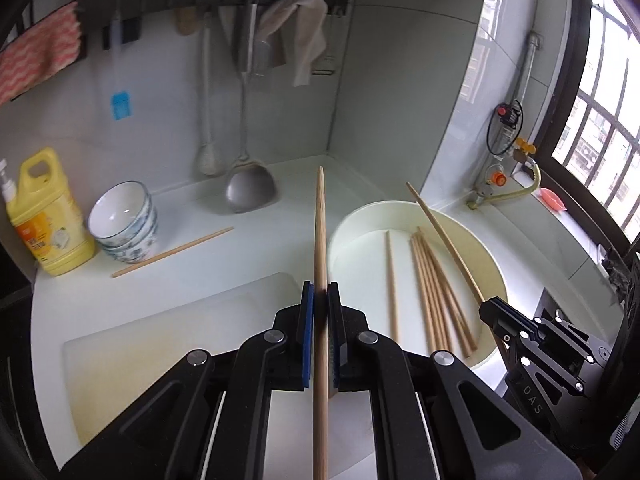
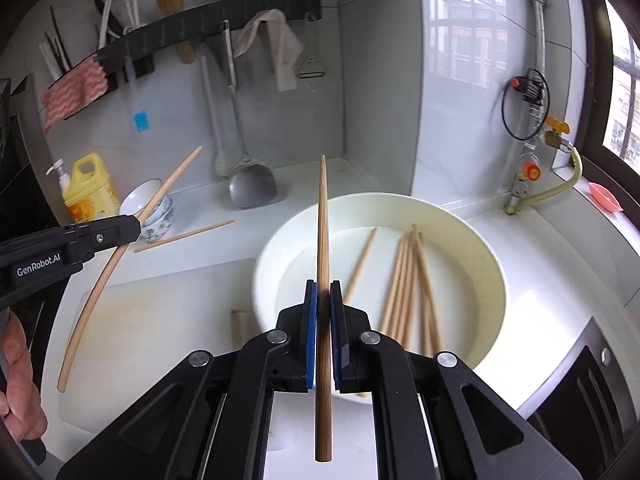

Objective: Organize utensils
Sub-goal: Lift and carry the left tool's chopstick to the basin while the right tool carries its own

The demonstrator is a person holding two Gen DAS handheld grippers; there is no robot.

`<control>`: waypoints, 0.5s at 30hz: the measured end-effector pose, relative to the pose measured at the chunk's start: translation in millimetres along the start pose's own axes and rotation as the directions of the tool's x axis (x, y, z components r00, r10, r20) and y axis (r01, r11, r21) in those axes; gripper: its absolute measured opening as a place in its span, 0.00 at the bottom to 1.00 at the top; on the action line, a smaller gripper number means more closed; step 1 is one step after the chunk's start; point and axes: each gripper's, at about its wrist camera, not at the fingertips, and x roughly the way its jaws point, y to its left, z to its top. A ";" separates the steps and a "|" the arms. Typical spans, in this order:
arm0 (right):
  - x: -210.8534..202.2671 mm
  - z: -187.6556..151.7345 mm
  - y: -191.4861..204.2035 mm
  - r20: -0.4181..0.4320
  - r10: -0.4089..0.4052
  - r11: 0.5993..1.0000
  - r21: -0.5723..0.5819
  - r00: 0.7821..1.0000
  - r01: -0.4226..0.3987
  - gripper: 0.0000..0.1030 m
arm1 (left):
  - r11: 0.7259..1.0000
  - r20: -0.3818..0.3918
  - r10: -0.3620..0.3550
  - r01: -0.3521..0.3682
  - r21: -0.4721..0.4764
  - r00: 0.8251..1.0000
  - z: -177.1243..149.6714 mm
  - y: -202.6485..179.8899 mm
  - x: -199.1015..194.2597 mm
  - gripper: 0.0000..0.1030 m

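Blurred chopsticks [image 2: 404, 280] in basin [image 2: 460, 220]

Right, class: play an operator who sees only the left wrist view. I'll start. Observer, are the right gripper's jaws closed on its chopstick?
Observer: Yes, the right gripper is shut on a chopstick pointing out over the basin.
Operator: Anything beside the basin I miss?
Observer: A blurred wooden end shows on the cutting board by its rim.
Operator: Who holds the left gripper?
Observer: A bare hand shows behind it.
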 end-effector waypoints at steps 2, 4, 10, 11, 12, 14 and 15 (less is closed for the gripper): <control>5.2 5.1 -22.4 0.007 -0.008 1.000 0.024 1.000 0.008 0.06 | 0.999 -0.015 -0.023 0.024 0.025 1.000 10.3 -22.0 15.8 0.07; 15.8 8.4 -42.1 -0.002 -0.009 0.999 0.050 1.000 0.009 0.06 | 0.998 -0.022 -0.027 0.028 0.056 0.999 17.8 -42.0 30.3 0.07; 47.2 12.1 -72.8 -0.039 0.007 0.994 0.106 0.999 -0.002 0.06 | 0.995 -0.085 -0.042 0.050 0.086 0.995 27.0 -77.5 80.8 0.07; 52.1 11.7 -76.0 -0.045 0.010 0.993 0.116 0.999 -0.005 0.06 | 0.995 -0.099 -0.041 0.050 0.087 0.994 26.7 -80.6 88.9 0.07; 57.2 10.2 -78.8 -0.053 0.011 0.992 0.127 0.999 -0.004 0.06 | 0.995 -0.111 -0.040 0.050 0.087 0.993 26.0 -82.9 96.5 0.07; 68.9 6.3 -82.8 -0.080 0.016 0.989 0.148 0.997 -0.004 0.06 | 0.995 -0.133 -0.037 0.049 0.087 0.990 25.4 -86.2 110.8 0.07; 73.8 4.3 -84.2 -0.092 0.016 0.988 0.152 0.996 -0.001 0.06 | 0.995 -0.146 -0.038 0.051 0.086 0.989 25.0 -86.9 117.3 0.07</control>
